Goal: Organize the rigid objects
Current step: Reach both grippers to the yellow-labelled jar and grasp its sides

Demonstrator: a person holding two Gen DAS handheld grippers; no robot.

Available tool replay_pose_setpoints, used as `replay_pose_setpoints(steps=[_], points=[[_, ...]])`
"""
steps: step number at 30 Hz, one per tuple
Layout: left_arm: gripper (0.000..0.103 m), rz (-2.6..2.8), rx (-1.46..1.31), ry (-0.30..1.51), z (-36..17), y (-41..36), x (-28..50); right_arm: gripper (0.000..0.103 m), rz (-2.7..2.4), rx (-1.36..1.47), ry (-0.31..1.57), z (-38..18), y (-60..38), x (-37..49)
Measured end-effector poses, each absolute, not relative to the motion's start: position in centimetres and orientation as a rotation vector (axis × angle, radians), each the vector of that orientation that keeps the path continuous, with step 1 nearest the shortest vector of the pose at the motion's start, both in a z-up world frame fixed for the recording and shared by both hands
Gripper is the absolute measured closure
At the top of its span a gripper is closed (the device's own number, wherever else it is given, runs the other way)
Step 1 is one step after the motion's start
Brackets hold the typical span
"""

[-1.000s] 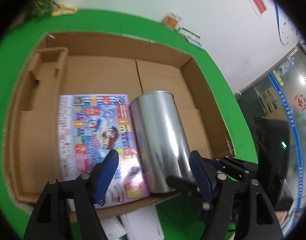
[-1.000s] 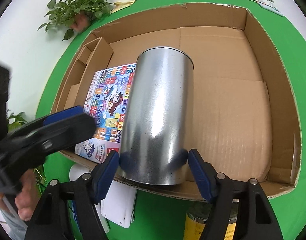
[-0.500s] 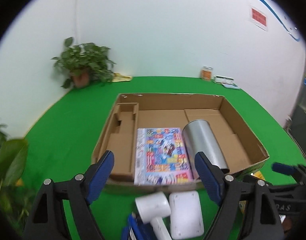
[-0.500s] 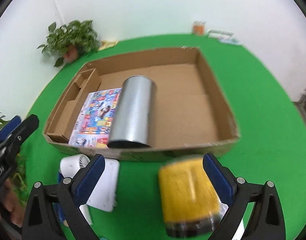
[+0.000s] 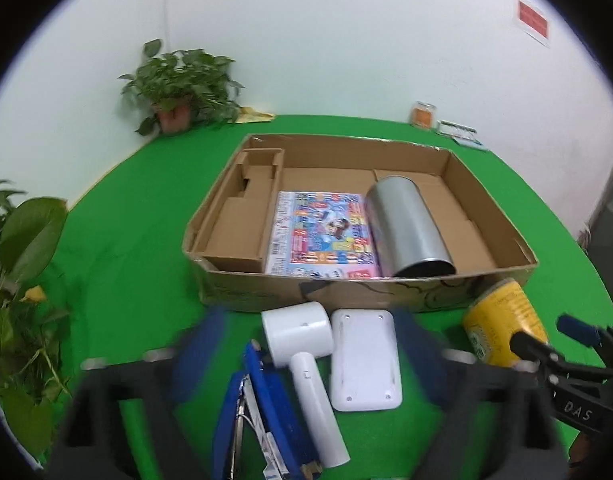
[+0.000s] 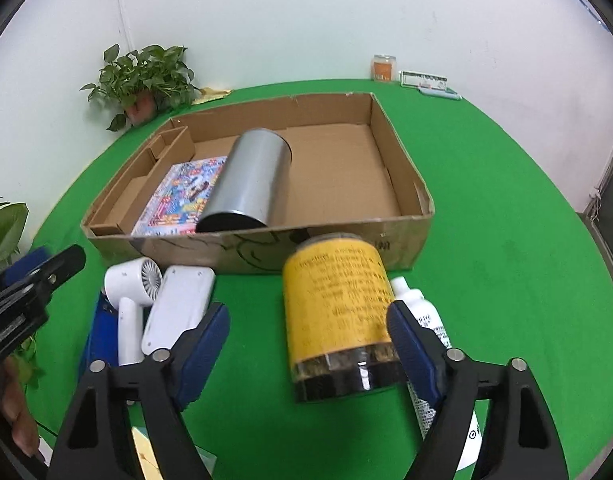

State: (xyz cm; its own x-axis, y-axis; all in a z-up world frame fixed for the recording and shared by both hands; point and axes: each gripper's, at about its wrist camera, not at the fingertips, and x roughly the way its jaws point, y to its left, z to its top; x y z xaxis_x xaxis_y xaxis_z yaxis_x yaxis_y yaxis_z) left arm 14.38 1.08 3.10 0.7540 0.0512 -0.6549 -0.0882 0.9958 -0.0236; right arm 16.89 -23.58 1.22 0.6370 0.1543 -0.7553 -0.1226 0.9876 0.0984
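A cardboard box [image 5: 346,298] [image 6: 402,160] on the green table holds a colourful flat package [image 5: 318,236] [image 6: 178,196] and a silver can [image 5: 406,228] [image 6: 250,184] lying on its side. In front of the box lie a white hair dryer [image 5: 302,344] [image 6: 130,292], a white flat device [image 5: 364,364] [image 6: 178,308], a blue item [image 5: 266,400] [image 6: 100,340] and a yellow jar [image 5: 502,328] [image 6: 338,316]. My left gripper [image 5: 302,356] is open above the hair dryer, blurred. My right gripper [image 6: 308,344] is open with the yellow jar between its fingers, apart from them.
A white bottle [image 6: 426,320] lies right of the yellow jar. Potted plants [image 5: 178,88] [image 6: 142,80] stand at the back left and leaves [image 5: 18,280] at the left edge. Small items [image 6: 422,78] sit at the table's far edge by the wall.
Both grippers have pulled back out of the box, leaving the silver can inside. The right gripper now straddles the yellow jar; the left hovers over the white items.
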Motion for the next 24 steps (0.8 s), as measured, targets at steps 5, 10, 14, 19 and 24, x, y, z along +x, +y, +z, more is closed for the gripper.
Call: replay_pose_setpoints(steps=[5, 10, 14, 19, 24], points=[[0.013, 0.068, 0.001, 0.736, 2.5, 1.1, 14.1, 0.004, 0.153, 0.029, 0.921, -0.2, -24.6, 18.4], [0.013, 0.047, 0.001, 0.754, 2.0, 1.1, 13.9, 0.011, 0.172, 0.081, 1.006, -1.8, -26.7, 19.9], [0.013, 0.018, -0.012, 0.783, 1.3, 0.7, 14.0, 0.026, 0.233, 0.127, 1.047, -2.9, -26.9, 20.2], [0.013, -0.069, -0.056, 0.839, 0.7, 0.5, 14.5, 0.027, 0.261, 0.058, 1.055, -2.9, -24.5, 18.9], [0.013, -0.256, -0.252, 0.948, -0.3, 0.8, 16.1, 0.019, 0.423, 0.067, 1.043, -1.5, -22.2, 17.2]])
